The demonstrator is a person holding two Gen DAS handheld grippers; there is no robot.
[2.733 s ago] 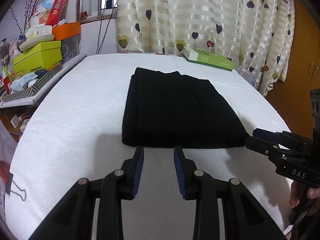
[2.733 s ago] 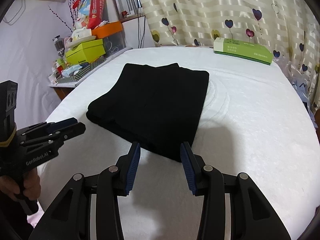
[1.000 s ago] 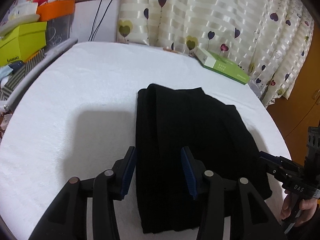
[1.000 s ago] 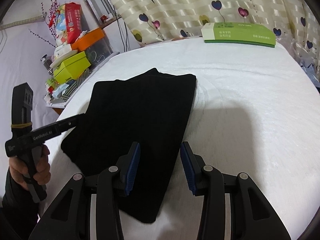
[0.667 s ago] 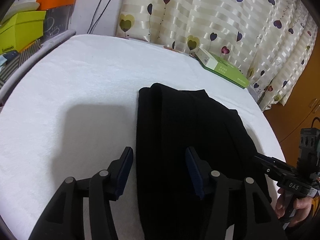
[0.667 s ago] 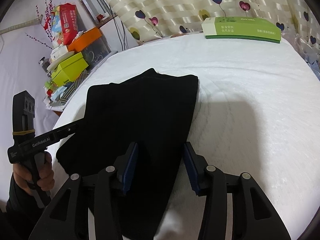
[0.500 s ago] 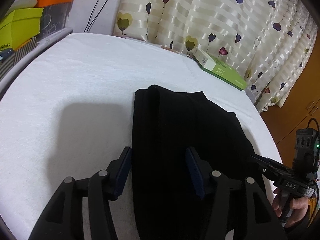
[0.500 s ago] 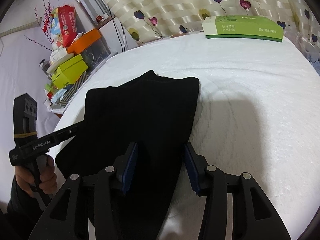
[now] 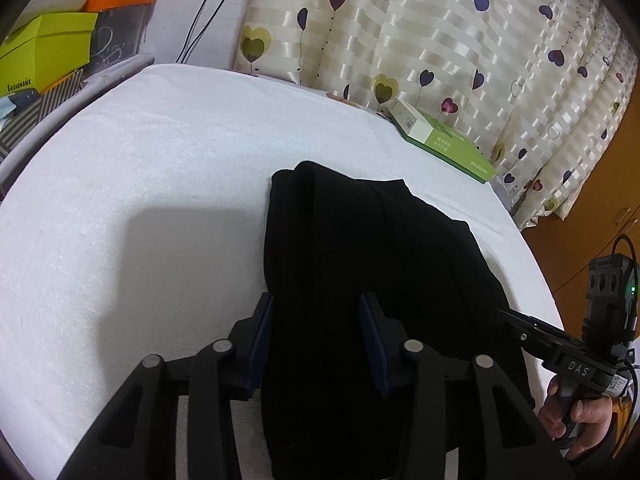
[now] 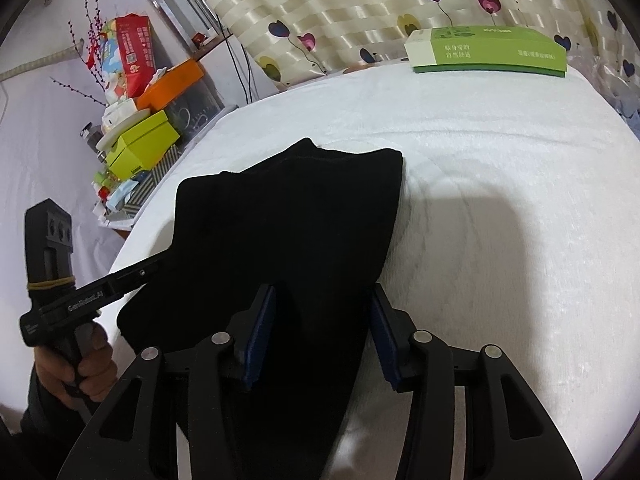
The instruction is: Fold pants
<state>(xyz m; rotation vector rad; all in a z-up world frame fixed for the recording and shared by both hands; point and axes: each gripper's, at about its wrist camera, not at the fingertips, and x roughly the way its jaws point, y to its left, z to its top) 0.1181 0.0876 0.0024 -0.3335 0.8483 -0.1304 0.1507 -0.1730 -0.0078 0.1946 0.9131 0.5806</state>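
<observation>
Jaws apart, both grippers over pants (image 9: 360, 264)

One folded pair of black pants (image 9: 360, 280) on one white bed (image 9: 140, 184); two grippers, left gripper (image 9: 318, 340) and right gripper (image 10: 322, 334); one green box (image 10: 488, 50); two hands.

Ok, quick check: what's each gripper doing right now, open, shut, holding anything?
Left gripper: open, jaws astride the left edge of the folded black pants, holding nothing.
Right gripper: open, jaws astride the pants' right edge, holding nothing.
</observation>
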